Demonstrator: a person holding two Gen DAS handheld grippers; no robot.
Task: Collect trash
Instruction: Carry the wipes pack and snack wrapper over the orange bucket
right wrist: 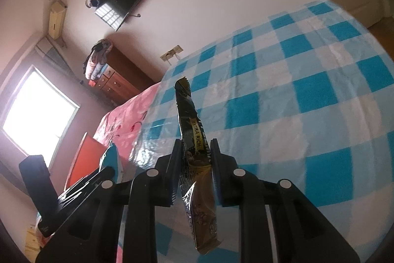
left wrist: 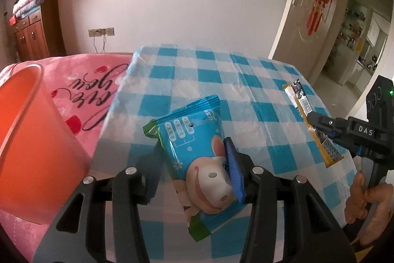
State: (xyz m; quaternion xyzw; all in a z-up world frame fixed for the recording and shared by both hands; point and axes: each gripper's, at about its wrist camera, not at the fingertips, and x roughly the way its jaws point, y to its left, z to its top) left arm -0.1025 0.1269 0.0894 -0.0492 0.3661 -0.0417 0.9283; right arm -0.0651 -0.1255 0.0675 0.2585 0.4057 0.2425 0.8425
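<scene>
Left fingers (left wrist: 194, 162): closed across the blue snack packet (left wrist: 197, 159), one pad on each long edge, gripping it near its middle.
Blue snack packet: sits between my left fingers, its crimped end jutting ahead of the tips and its other end trailing back under them, above the checked surface (left wrist: 246, 80). I judge it light, puffy and crinkly, with a slick film, so the pinch belongs on the flat body rather than the seams.
Right fingers (right wrist: 195, 154): closed on the dark coffee sachet (right wrist: 194, 152), pinching it on its flat faces.
Dark coffee sachet: stands edge-on between my right fingers, the long top reaching past the tips and the gold tail hanging behind them. Judged thin, limp and very light; it is likely to slide if the squeeze eases.
Orange bin (left wrist: 29, 139): to the left of my left fingers, off the surface, resting on the pink bedding (left wrist: 98, 80).
Hold advice: keep both pinches mid-length; the ends only flop.
</scene>
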